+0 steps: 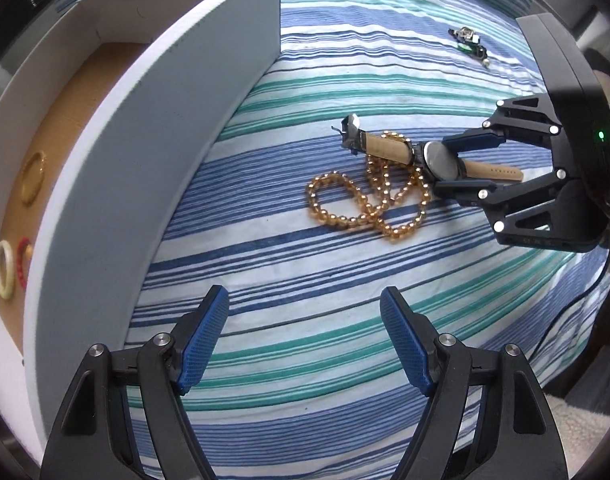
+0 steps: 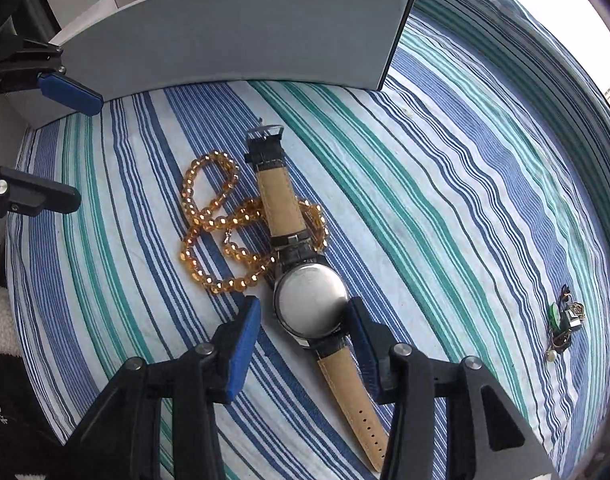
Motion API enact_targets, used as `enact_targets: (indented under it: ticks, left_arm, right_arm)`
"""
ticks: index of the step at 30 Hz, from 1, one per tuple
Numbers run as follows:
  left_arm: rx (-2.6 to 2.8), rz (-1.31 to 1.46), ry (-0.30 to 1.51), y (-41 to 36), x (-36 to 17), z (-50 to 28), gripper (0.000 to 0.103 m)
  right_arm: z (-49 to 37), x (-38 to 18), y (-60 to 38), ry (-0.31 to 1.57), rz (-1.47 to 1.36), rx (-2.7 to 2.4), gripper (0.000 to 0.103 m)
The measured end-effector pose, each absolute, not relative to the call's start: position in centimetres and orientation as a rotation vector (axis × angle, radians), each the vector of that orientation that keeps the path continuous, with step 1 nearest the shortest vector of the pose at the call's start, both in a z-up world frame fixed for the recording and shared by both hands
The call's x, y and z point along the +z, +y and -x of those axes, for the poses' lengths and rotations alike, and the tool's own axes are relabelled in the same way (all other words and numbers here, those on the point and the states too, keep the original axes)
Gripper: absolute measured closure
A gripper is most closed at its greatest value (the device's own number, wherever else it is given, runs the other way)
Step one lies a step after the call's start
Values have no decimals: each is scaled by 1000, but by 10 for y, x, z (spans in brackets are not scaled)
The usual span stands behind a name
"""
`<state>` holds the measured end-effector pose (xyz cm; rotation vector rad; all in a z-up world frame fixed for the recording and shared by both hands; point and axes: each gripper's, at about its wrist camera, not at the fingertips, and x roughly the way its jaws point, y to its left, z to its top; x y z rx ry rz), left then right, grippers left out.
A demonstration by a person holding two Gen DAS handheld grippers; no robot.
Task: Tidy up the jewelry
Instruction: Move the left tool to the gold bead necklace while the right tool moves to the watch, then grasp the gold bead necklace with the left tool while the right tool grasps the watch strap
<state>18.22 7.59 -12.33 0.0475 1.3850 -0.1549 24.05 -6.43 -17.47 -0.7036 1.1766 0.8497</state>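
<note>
While the right tongs (image 2: 301,344) reach in low over the striped cloth (image 2: 445,184), their blue fingers (image 2: 241,350) stand apart on either side of the watch (image 2: 311,306), which lies face down with its steel case back up; the right-hand finger sits close against the case and the left-hand one stands clear of it, so nothing is clamped. The watch's tan strap runs away from the tongs toward the box (image 2: 233,32), and its buckle end lies on the cloth short of the box wall. That strap crosses over a loop of the amber bead necklace (image 2: 217,236), which sprawls in loose coils just beside the case, so the beads lie tangled beneath the strap and close to the left-hand finger. In the left wrist view the left tongs (image 1: 305,336) hang open over bare cloth, well short of the necklace (image 1: 369,204) and watch (image 1: 441,162), holding nothing. The white box (image 1: 153,128) stands to their left, its tall grey wall between the jewelry on the cloth and the brown floor inside. On that floor lie a yellow bangle (image 1: 33,178), a pale ring-shaped bangle (image 1: 4,272) and a red beaded bracelet (image 1: 23,262) touching it. Well apart from the rest, a small heap of trinkets (image 2: 565,322) with green bits and a pearl lies on the cloth.
</note>
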Motion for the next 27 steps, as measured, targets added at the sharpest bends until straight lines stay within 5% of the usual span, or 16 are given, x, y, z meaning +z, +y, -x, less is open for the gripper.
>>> enact_targets:
  ticks: [9, 13, 21, 22, 24, 25, 27]
  left_arm:
    - [-217, -118, 1372, 47, -139, -208, 24]
    - [-230, -164, 1363, 23, -152, -231, 24]
    - [-175, -218, 1321, 4, -166, -241, 20]
    - [-185, -189, 1319, 7, -165, -240, 31]
    - [-195, -168, 1315, 12, -159, -235, 69]
    - [-195, -173, 1329, 13, -157, -234, 86]
    - [-197, -117, 1361, 18, -153, -236, 93]
  right_arm:
    - [-281, -173, -143, 1359, 335, 425, 59]
    - [-297, -152, -169, 1372, 185, 462, 50]
    - [-312, -159, -123, 1321, 391, 556, 49]
    - [-310, -161, -113, 1312, 426, 567, 49]
    - [-305, -176, -104, 1330, 467, 585, 53]
    - [-303, -177, -103, 1303, 496, 546, 74]
    - [-301, -174, -107, 1336, 463, 526, 81]
